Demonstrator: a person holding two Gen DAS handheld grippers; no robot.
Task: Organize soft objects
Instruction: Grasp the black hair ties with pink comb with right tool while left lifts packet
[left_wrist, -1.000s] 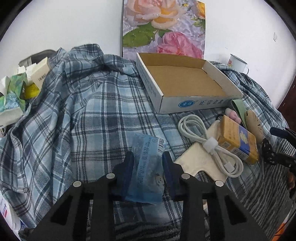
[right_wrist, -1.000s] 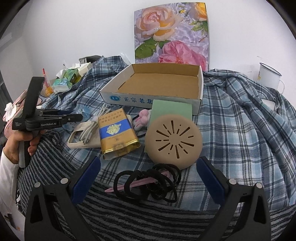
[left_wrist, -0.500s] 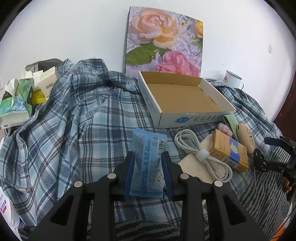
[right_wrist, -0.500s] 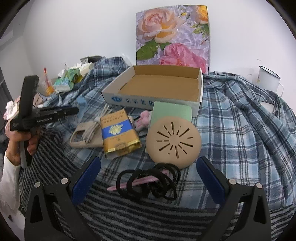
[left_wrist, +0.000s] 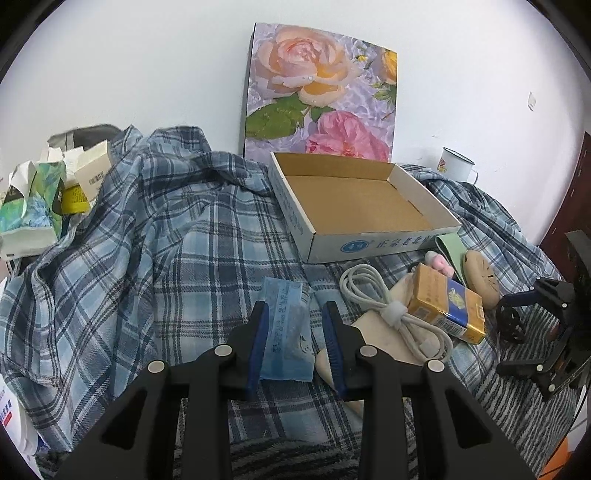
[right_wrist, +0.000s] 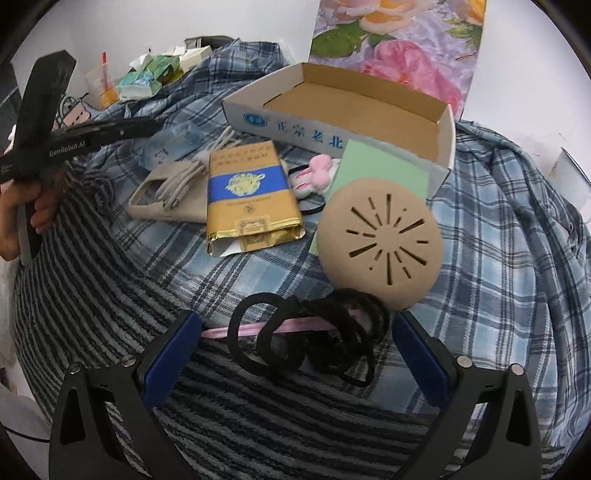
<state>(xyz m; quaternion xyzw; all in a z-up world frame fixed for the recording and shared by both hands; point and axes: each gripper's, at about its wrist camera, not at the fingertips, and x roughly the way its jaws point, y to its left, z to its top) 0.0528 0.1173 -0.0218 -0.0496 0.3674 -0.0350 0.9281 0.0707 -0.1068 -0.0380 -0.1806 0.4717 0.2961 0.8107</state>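
My left gripper (left_wrist: 294, 321) is shut on a light blue tissue packet (left_wrist: 286, 332) and holds it above the plaid shirt (left_wrist: 177, 251). An open cardboard box (left_wrist: 354, 199) lies just beyond, empty. My right gripper (right_wrist: 295, 332) is open, its jaws either side of a bundle of black hair ties (right_wrist: 310, 336) with a pink strip through it. The left gripper (right_wrist: 88, 133) shows at the left of the right wrist view, the right gripper (left_wrist: 546, 325) at the right edge of the left wrist view.
A white cable (left_wrist: 391, 314) lies on a beige phone case (right_wrist: 170, 199). Beside them are a gold and blue packet (right_wrist: 247, 192), a pink plush (right_wrist: 314, 177), a green pad (right_wrist: 384, 173) and a tan round disc (right_wrist: 380, 243). An enamel mug (left_wrist: 456, 168) and small boxes (left_wrist: 40, 195) stand at the edges.
My left gripper has lifted the tissue packet and drawn back, so the box now looks farther off. My right gripper has come down closer over the hair ties.
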